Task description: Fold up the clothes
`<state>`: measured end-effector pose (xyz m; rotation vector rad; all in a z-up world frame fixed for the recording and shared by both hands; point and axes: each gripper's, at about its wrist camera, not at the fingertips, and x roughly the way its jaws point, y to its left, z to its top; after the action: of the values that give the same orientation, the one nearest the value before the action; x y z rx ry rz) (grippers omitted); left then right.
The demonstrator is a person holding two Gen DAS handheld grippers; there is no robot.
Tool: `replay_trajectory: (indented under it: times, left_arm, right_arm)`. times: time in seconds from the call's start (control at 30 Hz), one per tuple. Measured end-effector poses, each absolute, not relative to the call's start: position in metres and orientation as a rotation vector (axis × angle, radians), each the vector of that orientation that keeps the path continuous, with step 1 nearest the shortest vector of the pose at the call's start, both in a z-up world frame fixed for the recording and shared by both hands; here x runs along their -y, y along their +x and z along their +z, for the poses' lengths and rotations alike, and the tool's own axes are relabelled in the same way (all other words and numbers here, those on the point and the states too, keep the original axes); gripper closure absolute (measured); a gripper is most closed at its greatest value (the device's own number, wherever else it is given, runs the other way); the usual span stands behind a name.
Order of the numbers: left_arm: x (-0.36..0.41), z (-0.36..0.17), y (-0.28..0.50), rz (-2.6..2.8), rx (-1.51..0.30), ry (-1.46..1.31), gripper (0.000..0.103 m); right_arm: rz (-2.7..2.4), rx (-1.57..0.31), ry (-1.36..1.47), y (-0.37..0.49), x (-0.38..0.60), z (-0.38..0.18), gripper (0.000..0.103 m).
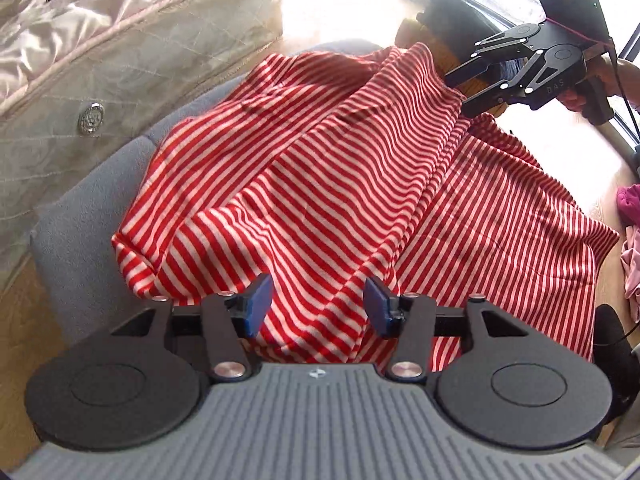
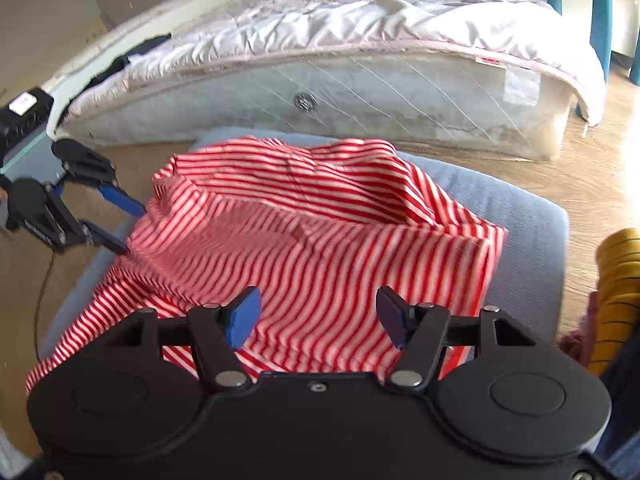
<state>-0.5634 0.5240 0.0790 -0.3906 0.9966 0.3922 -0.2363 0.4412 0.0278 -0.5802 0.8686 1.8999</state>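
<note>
Two open hand-held grippers (image 1: pixel 318 310) (image 2: pixel 316 316) over striped garment (image 1: pixel 320 184).

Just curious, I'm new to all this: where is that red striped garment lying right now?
The red striped garment lies rumpled on a grey-blue cushion on the wooden floor beside the mattress, in the middle of both views.

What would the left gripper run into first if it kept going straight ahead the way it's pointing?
Most likely the red striped garment: the left gripper is open and the bunched cloth fills the space just ahead of its fingers. Exact depth is unclear.
</note>
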Motion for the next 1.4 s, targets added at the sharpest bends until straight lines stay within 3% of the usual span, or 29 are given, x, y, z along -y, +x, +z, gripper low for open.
replay_trajectory:
  times: [0.1,0.13,0.17,0.27,0.4,0.57,0.6,0.63,0.67,0.73,0.93,1.1,1.23,1.4]
  left_arm:
    - [-0.524,0.077,-0.544,0.442,-0.972,-0.306,0.046]
    - [-0.525,0.075,-0.539,0.494,-0.967,-0.259,0.046]
    - [-0.526,0.071,-0.534,0.548,-0.972,-0.212,0.046]
    - [-0.537,0.055,-0.533,0.588,-1.020,-0.188,0.046]
    - [-0.548,0.035,-0.555,0.671,-1.106,-0.186,0.044]
    - [-0.543,0.045,-0.581,0.716,-1.111,-0.222,0.044]
    - [-0.537,0.049,-0.581,0.723,-1.119,-0.193,0.044]
    - [-0.532,0.054,-0.579,0.730,-1.114,-0.168,0.044]
    - [-0.527,0.059,-0.576,0.722,-1.099,-0.157,0.044]
    - [-0.518,0.067,-0.564,0.681,-1.068,-0.166,0.044]
    - [-0.494,0.044,-0.522,0.562,-1.145,-0.155,0.044]
    - [-0.479,0.040,-0.555,0.614,-1.122,-0.212,0.045]
    - [-0.466,0.051,-0.575,0.651,-1.188,-0.237,0.044]
    - [-0.431,0.053,-0.579,0.568,-1.205,-0.286,0.045]
  right_arm:
    - [1.940,-0.926,-0.506,-0.248,-0.465,0.016,0.047]
    - [1.957,-0.951,-0.499,-0.252,-0.472,0.011,0.065]
    - [1.992,-1.005,-0.491,-0.255,-0.482,0.004,0.072]
    - [1.998,-1.086,-0.469,-0.259,-0.500,-0.012,0.072]
    - [1.885,-0.965,-0.583,-0.243,-0.500,-0.020,0.073]
    - [1.788,-1.094,-0.430,-0.172,-0.470,-0.022,0.076]
    - [1.769,-1.116,-0.394,-0.163,-0.462,-0.019,0.076]
    - [1.760,-1.151,-0.351,-0.161,-0.454,-0.015,0.069]
    - [1.778,-1.205,-0.299,-0.164,-0.448,-0.013,0.056]
    - [1.852,-1.310,-0.248,-0.179,-0.442,-0.013,0.049]
    - [1.974,-1.197,-0.523,-0.244,-0.442,-0.022,0.052]
    - [1.924,-0.980,-0.748,-0.246,-0.417,-0.024,0.053]
    - [1.830,-0.932,-0.852,-0.235,-0.384,-0.018,0.052]
    - [1.941,-1.026,-0.843,-0.254,-0.342,-0.017,0.048]
